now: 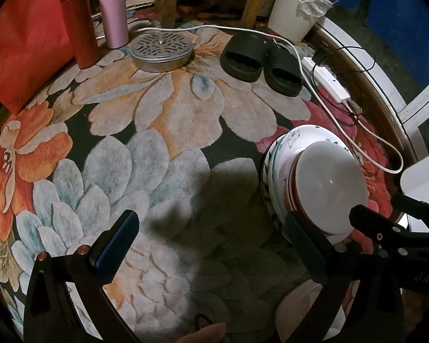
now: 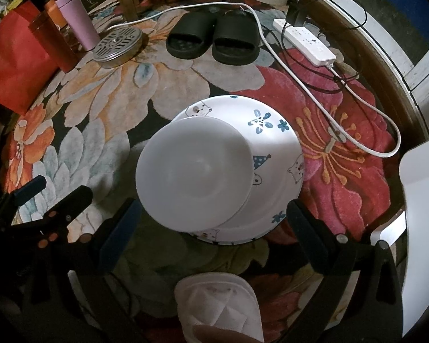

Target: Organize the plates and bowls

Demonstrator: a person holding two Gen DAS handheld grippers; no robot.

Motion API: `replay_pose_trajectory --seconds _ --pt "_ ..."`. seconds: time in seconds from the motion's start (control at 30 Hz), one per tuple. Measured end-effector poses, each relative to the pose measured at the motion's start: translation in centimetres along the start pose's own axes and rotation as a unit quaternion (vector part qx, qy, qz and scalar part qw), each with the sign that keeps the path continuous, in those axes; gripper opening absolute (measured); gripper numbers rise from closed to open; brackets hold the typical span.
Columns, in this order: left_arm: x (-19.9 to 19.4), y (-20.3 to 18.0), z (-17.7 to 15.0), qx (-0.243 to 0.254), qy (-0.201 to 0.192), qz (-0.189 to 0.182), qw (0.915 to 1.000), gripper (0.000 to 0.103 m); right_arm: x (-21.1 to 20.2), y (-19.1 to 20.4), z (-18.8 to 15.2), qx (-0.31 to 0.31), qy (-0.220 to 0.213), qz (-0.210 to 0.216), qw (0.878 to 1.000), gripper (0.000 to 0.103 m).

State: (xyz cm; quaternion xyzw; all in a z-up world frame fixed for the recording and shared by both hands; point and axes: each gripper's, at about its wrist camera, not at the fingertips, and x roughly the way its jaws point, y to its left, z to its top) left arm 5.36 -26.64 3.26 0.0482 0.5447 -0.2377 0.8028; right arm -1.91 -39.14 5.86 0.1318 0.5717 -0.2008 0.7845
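Observation:
A stack of dishes sits on the floral carpet. A plain white bowl (image 2: 194,171) lies on top, off-centre to the left, over a white plate with blue flowers and bears (image 2: 274,148). In the left wrist view the white bowl (image 1: 329,185) tops the stack, with a reddish rim (image 1: 289,191) and patterned plates (image 1: 289,140) under it. My right gripper (image 2: 211,223) is open and empty, fingers either side of the stack's near edge. My left gripper (image 1: 211,237) is open and empty over bare carpet, left of the stack.
Black slippers (image 2: 214,38), a round metal tin (image 2: 118,46), pink (image 2: 77,20) and red (image 2: 53,43) bottles and a red bag (image 2: 11,65) stand at the back. A power strip (image 2: 306,41) and cables lie right. A white slipper (image 2: 218,303) is near me.

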Motion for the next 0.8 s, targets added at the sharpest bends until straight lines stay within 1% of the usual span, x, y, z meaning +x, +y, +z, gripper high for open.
replay_pose_trajectory --seconds 0.8 --pt "0.09 -0.01 0.01 0.002 -0.003 -0.001 1.0 0.101 0.07 0.12 0.02 -0.006 0.002 0.01 1.0 0.102"
